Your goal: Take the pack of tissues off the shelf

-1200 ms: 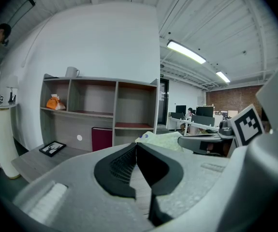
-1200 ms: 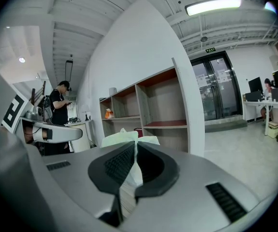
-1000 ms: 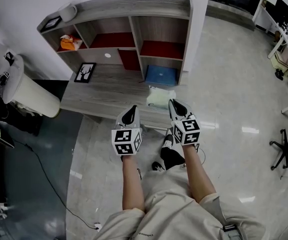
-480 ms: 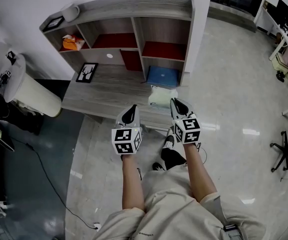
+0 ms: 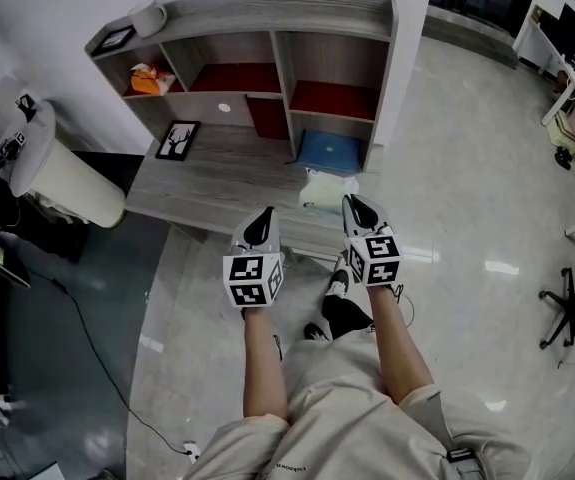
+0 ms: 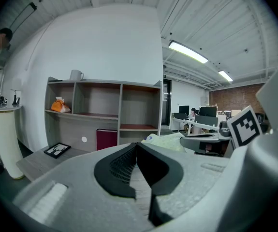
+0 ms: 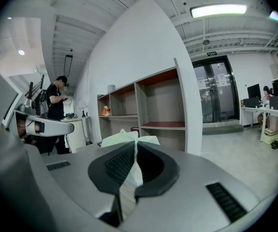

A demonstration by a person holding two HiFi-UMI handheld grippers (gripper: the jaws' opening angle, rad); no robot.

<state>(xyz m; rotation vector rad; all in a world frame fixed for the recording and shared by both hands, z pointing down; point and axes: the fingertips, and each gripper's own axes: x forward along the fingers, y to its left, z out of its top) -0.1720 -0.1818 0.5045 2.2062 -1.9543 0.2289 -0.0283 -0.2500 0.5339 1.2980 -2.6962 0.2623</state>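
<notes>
The pack of tissues (image 5: 324, 190) is pale green and crinkled, and it hangs over the front of the grey desk (image 5: 207, 173), off the shelf unit (image 5: 279, 63). My right gripper (image 5: 351, 204) is shut on its near edge; in the right gripper view the wrapper (image 7: 128, 140) is pinched between the dark pads (image 7: 120, 162). My left gripper (image 5: 263, 219) is beside it, to the left, shut with nothing in it. In the left gripper view the left gripper's tips (image 6: 137, 146) meet, and the pack (image 6: 167, 141) shows to the right.
The shelf holds an orange packet (image 5: 147, 78), a red book (image 5: 264, 118) and a blue box (image 5: 325, 151); a mug (image 5: 149, 16) stands on top. A picture frame (image 5: 178, 138) lies on the desk. A white pedestal (image 5: 57, 183) stands to the left. A person (image 7: 56, 110) stands beyond it.
Both grippers and the tissue pack stay where they were. Only the head view has shifted slightly, so the desk sits a little further right in the picture.
</notes>
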